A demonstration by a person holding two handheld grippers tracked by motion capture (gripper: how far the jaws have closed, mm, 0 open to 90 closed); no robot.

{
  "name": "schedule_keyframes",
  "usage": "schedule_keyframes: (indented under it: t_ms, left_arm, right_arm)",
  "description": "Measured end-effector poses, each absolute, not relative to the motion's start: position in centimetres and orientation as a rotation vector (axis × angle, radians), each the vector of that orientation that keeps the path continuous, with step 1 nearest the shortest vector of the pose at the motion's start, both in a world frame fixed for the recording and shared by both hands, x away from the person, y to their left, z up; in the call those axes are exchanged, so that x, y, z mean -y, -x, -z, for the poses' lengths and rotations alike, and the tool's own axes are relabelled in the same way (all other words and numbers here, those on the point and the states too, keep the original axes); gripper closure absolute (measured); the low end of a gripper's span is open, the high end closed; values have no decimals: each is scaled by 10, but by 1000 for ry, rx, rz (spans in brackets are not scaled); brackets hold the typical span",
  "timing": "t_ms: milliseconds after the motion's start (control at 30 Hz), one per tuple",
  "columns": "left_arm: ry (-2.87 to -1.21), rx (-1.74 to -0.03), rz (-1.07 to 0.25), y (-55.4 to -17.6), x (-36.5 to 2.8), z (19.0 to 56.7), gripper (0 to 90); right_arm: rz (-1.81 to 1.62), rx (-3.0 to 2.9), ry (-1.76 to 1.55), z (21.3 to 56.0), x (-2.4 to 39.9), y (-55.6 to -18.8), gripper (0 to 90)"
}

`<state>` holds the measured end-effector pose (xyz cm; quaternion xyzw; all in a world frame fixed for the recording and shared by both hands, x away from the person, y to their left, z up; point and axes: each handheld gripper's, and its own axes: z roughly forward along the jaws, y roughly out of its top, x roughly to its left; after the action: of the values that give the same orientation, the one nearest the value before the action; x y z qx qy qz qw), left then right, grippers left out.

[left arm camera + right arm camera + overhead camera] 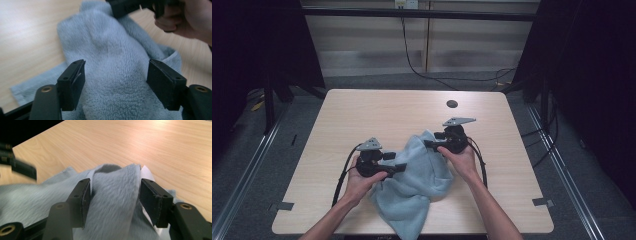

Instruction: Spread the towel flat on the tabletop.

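A light blue fluffy towel point(412, 182) lies crumpled on the near middle of the wooden table point(382, 110). My left gripper point(400, 168) sits at the towel's left edge. Its jaws stand wide apart over the towel point(112, 60), and the pads are clear of the cloth. My right gripper point(428, 144) is at the towel's far right corner. A raised fold of the towel point(112, 195) with a white label point(146, 173) stands between its open jaws, loose, with a gap at the left pad. The right gripper point(130, 6) also appears in the left gripper view.
A dark round hole point(452, 104) sits in the table near its far edge. Black cables trail from both grippers toward the person. Bare wood surrounds the towel on the left, right and far sides. Dark frames and floor rails flank the table.
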<state>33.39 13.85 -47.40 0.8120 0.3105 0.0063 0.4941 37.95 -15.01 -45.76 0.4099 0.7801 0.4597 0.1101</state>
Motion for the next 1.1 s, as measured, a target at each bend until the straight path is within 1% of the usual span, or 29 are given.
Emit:
schedule_keyframes:
  t_ms: [33, 100, 133, 200, 233, 267, 333, 367, 400, 433, 567, 800, 1100]
  left_arm:
    - [-1981, -747, -4, -334, -137, 476, 281]
    - [-2006, -738, -6, -334, -134, 480, 294]
    - [-2010, -739, 5, -334, -134, 482, 316]
    - [-2018, -745, 38, -334, -133, 486, 411]
    - [-2026, -740, 40, -334, -133, 487, 446]
    - [-2027, -734, 39, -334, -133, 487, 503]
    - [-2014, -738, 47, -335, -136, 486, 608]
    - [-1999, -740, 44, -335, -139, 484, 645]
    - [-1993, -739, 48, -335, -140, 483, 679]
    - [-1980, -739, 54, -334, -141, 482, 695]
    - [-1953, -729, 38, -332, -147, 476, 713]
    - [-1876, -756, 30, -336, -168, 461, 723]
    - [-1788, -793, -18, -335, -190, 446, 740]
  right_arm:
    - [-1351, -2276, -1231, 462, 149, -384, 422]
    - [-1362, -2292, -1260, 471, 149, -390, 421]
    - [-1350, -2305, -1272, 475, 147, -391, 421]
    - [-1326, -2347, -1275, 485, 144, -392, 424]
    - [-1311, -2370, -1275, 490, 142, -392, 442]
    - [-1298, -2380, -1277, 493, 140, -391, 485]
    - [-1290, -2407, -1275, 499, 138, -388, 675]
    - [-1275, -2414, -1270, 501, 138, -387, 746]
    - [-1274, -2411, -1273, 501, 137, -385, 836]
    - [-1275, -2404, -1266, 500, 138, -385, 854]
    - [-1284, -2337, -1278, 489, 144, -381, 866]
    - [-1343, -2211, -1311, 468, 177, -373, 867]
    - [-1389, -2069, -1317, 452, 203, -360, 867]
